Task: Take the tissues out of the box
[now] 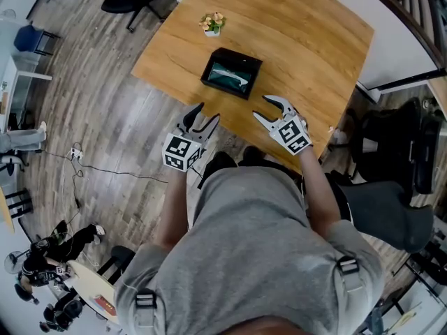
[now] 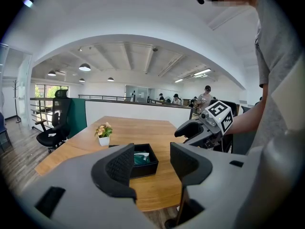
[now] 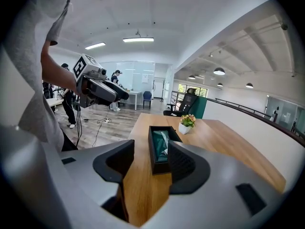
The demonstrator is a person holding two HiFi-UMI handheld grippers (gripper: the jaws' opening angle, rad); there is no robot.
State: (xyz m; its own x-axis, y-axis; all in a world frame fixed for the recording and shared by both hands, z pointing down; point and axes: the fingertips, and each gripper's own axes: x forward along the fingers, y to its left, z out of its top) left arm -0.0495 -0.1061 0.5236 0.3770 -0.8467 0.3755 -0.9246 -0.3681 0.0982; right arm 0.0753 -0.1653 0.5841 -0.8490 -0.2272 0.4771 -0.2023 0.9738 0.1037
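So far nothing is done: the tissues (image 1: 229, 74) lie in their teal pack inside the black box (image 1: 254, 79), which sits on the desk (image 1: 314, 40), nearer than a small potted plant (image 1: 212, 24). The left hand-held gripper (image 1: 207, 113) hovers off the desk's near edge, left of the box, jaws apart and empty. The right hand-held gripper (image 1: 261, 107) hangs over that edge to the box's right, likewise spread with nothing between its jaws. Reaching in, gripping and lifting all remain. No brand or label is readable; the gripper cubes carry only black-and-white square markers.
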